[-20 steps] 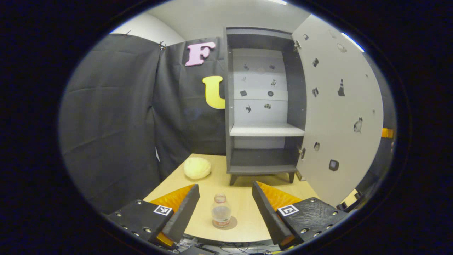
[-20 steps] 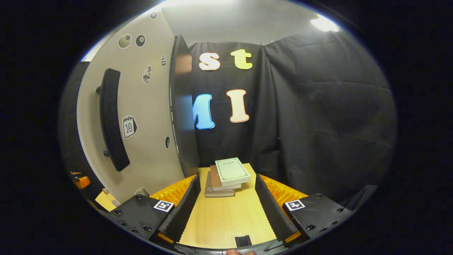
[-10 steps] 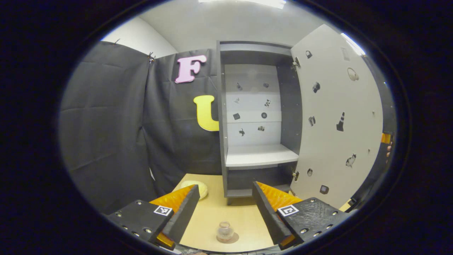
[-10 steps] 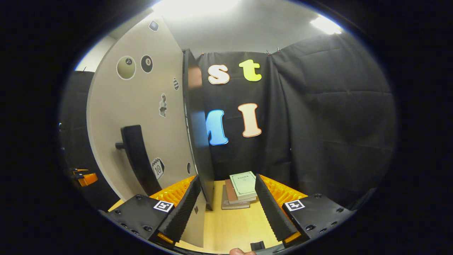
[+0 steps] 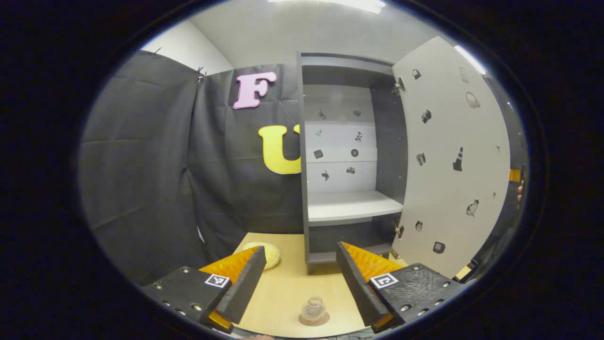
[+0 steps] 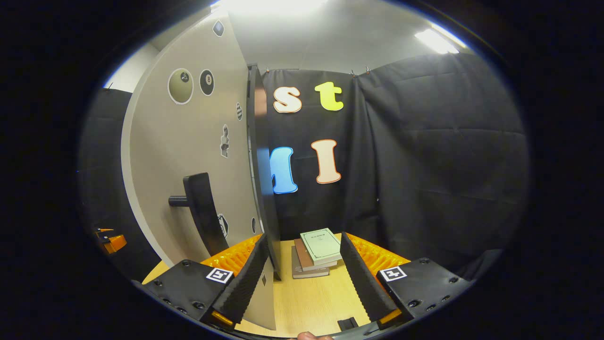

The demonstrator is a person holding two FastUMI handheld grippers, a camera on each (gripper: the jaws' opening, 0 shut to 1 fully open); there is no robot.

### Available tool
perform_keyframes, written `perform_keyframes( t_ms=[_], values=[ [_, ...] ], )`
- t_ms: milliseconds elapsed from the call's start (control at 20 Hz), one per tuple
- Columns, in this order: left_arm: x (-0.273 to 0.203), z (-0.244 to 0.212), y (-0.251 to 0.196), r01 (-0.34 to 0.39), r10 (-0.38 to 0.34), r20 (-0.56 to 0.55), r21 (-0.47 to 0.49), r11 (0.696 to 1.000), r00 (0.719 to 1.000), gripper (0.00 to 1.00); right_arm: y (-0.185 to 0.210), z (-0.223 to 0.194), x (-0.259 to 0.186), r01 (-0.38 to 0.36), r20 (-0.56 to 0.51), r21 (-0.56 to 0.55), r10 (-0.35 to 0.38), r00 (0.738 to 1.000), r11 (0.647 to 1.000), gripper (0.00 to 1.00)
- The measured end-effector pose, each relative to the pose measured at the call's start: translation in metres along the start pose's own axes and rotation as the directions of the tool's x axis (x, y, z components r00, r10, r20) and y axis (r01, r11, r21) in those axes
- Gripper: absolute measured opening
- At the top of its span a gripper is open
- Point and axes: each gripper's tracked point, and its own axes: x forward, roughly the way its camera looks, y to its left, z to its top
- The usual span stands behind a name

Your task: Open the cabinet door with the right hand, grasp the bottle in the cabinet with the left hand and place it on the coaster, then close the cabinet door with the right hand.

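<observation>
**Closing step pending: bottle on coaster, door wide open**

Sitting upright on the coaster (image 5: pixel 314 320), the bottle (image 5: pixel 313 309) is near the table's (image 5: pixel 283 293) front edge, between and just ahead of the left gripper (image 5: pixel 300 281) fingers, not touched by them. Left gripper is wide, holding nothing, raised above the bottle. Placement looks done.

Cabinet (image 5: pixel 349 156) stands behind on the table, shelves bare, door (image 5: pixel 453 156) swung fully out to its right side. Yellowish round lump (image 5: pixel 264 252) lies left of the cabinet.

In the right gripper view the door (image 6: pixel 188 160) is seen from outside, its edge running down just beside the right gripper's (image 6: pixel 302 278) near finger, with the dark bar handle (image 6: pixel 203 212) further left. Right gripper is wide too, gripping nothing; can't tell if a finger touches the door edge. Stack of books (image 6: pixel 316 252) ahead on the table.

Step in hand, my read: closing the door with the right. Next move likely needs the right gripper to push the outer face or catch the handle and swing the door toward the cabinet front, keeping clear of the bottle.
</observation>
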Motion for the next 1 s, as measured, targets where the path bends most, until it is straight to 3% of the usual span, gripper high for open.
perform_keyframes(
  t_ms=[50,100,200,250,300,350,600,700,850,1000],
  values=[
    [-0.001,-0.004,0.005,0.004,-0.004,-0.004,-0.005,1.0,1.0,0.92,0.006,-0.001,-0.003,0.004,0.001,0.001,-0.004,1.0,1.0,0.91],
    [-0.002,-0.007,0.009,0.007,-0.007,-0.007,-0.011,1.0,1.0,0.92,0.014,-0.004,-0.005,0.005,0.004,0.012,-0.005,1.0,1.0,0.97],
    [-0.004,-0.01,0.019,0.01,-0.01,-0.008,-0.019,1.0,1.0,0.92,0.032,-0.008,-0.009,-0.005,0.002,0.05,0.005,1.0,0.999,0.97],
    [-0.006,-0.012,0.025,0.01,-0.01,-0.005,-0.02,1.0,1.0,0.92,0.042,-0.011,-0.009,-0.016,-0.002,0.072,0.017,1.0,0.997,0.91],
    [-0.006,-0.012,0.03,0.009,-0.009,0.002,-0.018,1.0,1.0,0.92,0.052,-0.016,-0.01,-0.023,-0.013,0.101,0.025,1.0,0.995,0.91],
    [-0.006,-0.016,0.035,0.007,-0.007,0.001,-0.021,1.0,1.0,0.89,0.064,-0.02,-0.011,-0.034,-0.023,0.119,0.037,0.999,0.992,0.97],
    [-0.009,-0.033,0.055,-0.005,0.004,-0.017,-0.064,0.998,1.0,0.89,0.114,-0.016,-0.008,-0.093,-0.012,0.077,0.094,0.995,0.993,0.97],
    [-0.012,-0.034,0.06,-0.006,0.006,-0.013,-0.063,0.998,1.0,0.89,0.13,-0.024,-0.003,-0.093,-0.046,0.144,0.101,0.994,0.985,0.97],
    [-0.012,-0.03,0.068,-0.019,0.019,0.006,-0.053,0.998,1.0,0.89,0.167,-0.023,0.004,-0.144,-0.063,0.235,0.162,0.985,0.961,0.97],
    [-0.013,-0.026,0.074,-0.022,0.024,0.025,-0.067,0.997,0.999,0.89,0.201,-0.019,0.013,-0.207,-0.066,0.198,0.224,0.972,0.958,0.97]
  ],
)
